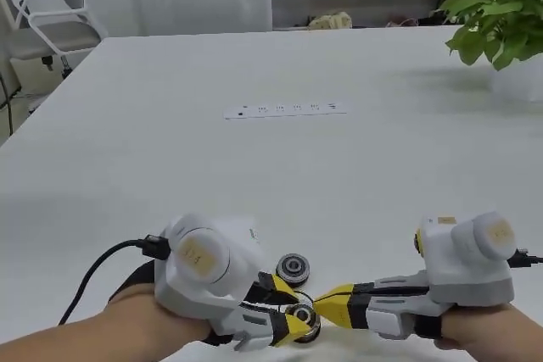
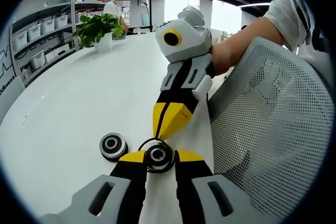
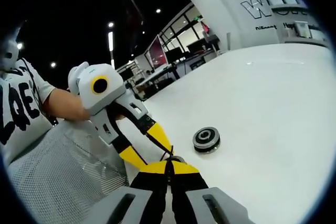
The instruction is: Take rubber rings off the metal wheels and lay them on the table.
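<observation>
My left gripper [image 1: 295, 307] [image 2: 159, 157] is shut on a metal wheel [image 1: 304, 319] [image 2: 159, 155] just above the white table [image 1: 254, 175], close to its near edge. That wheel carries a black rubber ring [image 2: 143, 144]. My right gripper [image 1: 321, 301] [image 2: 159, 134] [image 3: 169, 167] comes in from the other side, its yellow tips shut on a strand of the rubber ring [image 3: 169, 155] at the wheel's rim. A second metal wheel [image 1: 293, 267] [image 2: 113, 146] [image 3: 206, 138] lies flat on the table just beyond the held one, still wearing its ring.
A white power strip [image 1: 285, 110] lies mid-table. A potted plant [image 1: 496, 6] stands at the far right corner. Chairs [image 1: 51, 31] stand beyond the far edge, and a mesh chair back [image 2: 273, 119] is close behind the near edge.
</observation>
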A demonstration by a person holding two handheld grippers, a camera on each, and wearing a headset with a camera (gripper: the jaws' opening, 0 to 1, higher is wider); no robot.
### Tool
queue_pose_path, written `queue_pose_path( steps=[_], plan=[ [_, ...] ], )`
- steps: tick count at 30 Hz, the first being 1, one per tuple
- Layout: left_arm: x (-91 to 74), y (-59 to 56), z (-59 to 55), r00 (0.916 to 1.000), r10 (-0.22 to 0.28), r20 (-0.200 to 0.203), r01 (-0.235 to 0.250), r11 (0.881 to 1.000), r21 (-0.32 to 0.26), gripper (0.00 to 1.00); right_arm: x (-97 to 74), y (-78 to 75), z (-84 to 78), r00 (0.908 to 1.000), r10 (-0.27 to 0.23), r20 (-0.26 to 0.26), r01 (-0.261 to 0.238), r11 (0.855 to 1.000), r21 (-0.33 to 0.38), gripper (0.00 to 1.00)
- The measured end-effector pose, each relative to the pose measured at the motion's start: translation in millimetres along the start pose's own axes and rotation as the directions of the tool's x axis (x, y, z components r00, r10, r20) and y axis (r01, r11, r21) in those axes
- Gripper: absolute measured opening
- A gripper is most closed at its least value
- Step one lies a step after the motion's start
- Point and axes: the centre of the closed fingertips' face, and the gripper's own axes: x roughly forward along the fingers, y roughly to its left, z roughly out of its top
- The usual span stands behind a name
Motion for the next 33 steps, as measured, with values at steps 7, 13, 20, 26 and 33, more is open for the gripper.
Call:
queue_pose_path(
  steps=[7, 13, 20, 26, 33],
  plan=[
    [-13.8, -5.0, 9.7, 0.9995, -0.006, 0.03, 0.006, 1.0, -0.005, 0.21, -3.1, 3.8, 7.3, 0.9999, 0.011, 0.012, -0.011, 1.0, -0.003, 0.0],
    [-28.5, -6.2, 18.7, 0.9977, 0.005, 0.068, -0.004, 1.0, -0.015, 0.26, -4.8, 8.4, 15.6, 0.9996, 0.02, 0.02, -0.019, 1.0, -0.013, 0.0],
    [-48.7, -4.6, 26.4, 0.994, 0.027, 0.106, -0.023, 0.999, -0.036, 0.32, -5.3, 14.6, 24.0, 0.9992, 0.032, 0.023, -0.032, 0.999, -0.029, 0.0],
    [-68.5, 0.9, 28.0, 0.9879, 0.057, 0.144, -0.047, 0.996, -0.077, 0.37, -6.1, 18.3, 30.9, 0.9989, 0.042, 0.02, -0.041, 0.998, -0.043, 0.0],
    [-87.5, 5.9, 25.2, 0.9822, 0.094, 0.163, -0.078, 0.992, -0.1, 0.43, -4.1, 20.6, 37.8, 0.9986, 0.051, 0.009, -0.051, 0.997, -0.059, 0.0]
  ],
)
